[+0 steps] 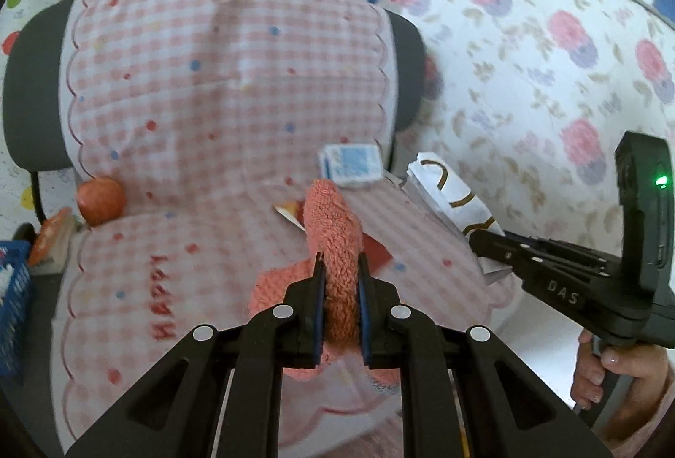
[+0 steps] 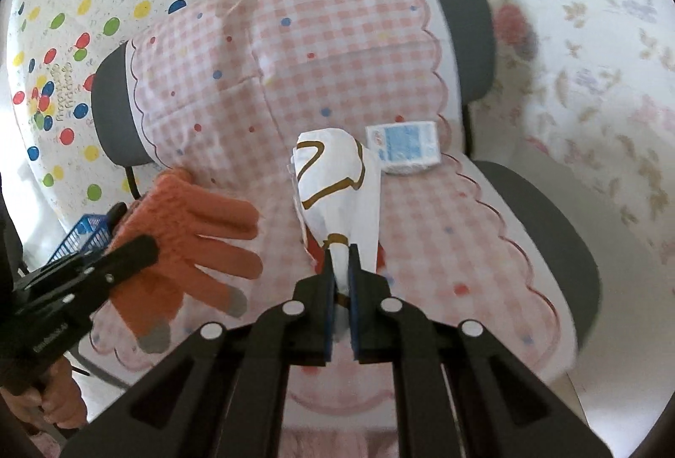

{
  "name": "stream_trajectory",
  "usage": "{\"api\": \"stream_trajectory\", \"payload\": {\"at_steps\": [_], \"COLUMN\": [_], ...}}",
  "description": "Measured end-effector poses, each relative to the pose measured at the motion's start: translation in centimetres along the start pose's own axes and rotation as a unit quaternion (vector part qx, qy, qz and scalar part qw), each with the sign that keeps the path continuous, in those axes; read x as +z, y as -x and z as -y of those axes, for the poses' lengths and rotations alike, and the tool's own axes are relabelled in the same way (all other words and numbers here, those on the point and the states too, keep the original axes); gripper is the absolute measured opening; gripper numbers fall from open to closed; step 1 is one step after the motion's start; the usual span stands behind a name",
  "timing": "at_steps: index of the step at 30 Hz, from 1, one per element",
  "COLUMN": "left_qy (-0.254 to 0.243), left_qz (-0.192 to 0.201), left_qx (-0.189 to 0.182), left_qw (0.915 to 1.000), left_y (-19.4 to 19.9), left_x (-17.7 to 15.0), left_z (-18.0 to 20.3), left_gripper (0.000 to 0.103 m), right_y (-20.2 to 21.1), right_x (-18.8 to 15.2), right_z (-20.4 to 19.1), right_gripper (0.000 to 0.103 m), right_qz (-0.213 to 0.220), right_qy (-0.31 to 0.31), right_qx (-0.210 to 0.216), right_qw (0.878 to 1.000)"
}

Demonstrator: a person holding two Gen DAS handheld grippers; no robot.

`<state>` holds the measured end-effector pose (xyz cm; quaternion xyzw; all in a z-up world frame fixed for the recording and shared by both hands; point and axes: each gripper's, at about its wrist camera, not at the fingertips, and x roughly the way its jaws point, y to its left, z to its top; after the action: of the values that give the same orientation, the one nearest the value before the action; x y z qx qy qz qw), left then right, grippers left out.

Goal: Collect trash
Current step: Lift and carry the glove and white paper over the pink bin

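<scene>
My left gripper (image 1: 341, 268) is shut on an orange knit glove (image 1: 333, 230), held above a chair seat; the glove also shows in the right wrist view (image 2: 185, 226) with its fingers spread. My right gripper (image 2: 341, 259) is shut on a crumpled white wrapper with gold lines (image 2: 333, 183), lifted over the seat; it also shows in the left wrist view (image 1: 451, 196). A small white and blue packet (image 1: 352, 162) lies at the back of the seat, also in the right wrist view (image 2: 403, 147). A red and white scrap (image 1: 291, 211) lies under the glove.
The chair is covered by a pink checked cloth (image 1: 202, 86) with dark armrests (image 2: 544, 213). A red apple (image 1: 101, 200) sits at the seat's left edge. A blue basket (image 1: 12, 289) stands at the far left, also in the right wrist view (image 2: 84, 234). An orange packet (image 1: 52, 236) lies near it.
</scene>
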<state>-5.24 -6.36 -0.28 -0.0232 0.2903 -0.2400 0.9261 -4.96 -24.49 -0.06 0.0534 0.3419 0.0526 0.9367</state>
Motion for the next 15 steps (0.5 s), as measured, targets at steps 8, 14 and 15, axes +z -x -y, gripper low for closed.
{"api": "stream_trajectory", "payload": {"at_steps": [8, 14, 15], "left_qy": [-0.037, -0.071, -0.076], "left_qz": [-0.026, -0.045, -0.050], "left_qx": [-0.058, -0.111, -0.119], "left_qw": [0.9973, 0.9902, 0.9888], "left_y": [0.0, -0.7, -0.9], "left_x": [-4.3, -6.5, -6.8], "left_z": [5.2, 9.6, 10.3], "left_gripper": [0.013, 0.014, 0.014], "right_y": [5.9, 8.8, 9.4], "right_x": [-5.0, -8.4, -9.3], "right_z": [2.5, 4.9, 5.5], "right_gripper": [0.007, 0.007, 0.007], "right_qz": [0.013, -0.001, -0.006], "right_qy": [-0.011, -0.033, -0.039], "right_qx": [-0.058, -0.095, -0.103], "right_qw": [0.998, 0.995, 0.994]}}
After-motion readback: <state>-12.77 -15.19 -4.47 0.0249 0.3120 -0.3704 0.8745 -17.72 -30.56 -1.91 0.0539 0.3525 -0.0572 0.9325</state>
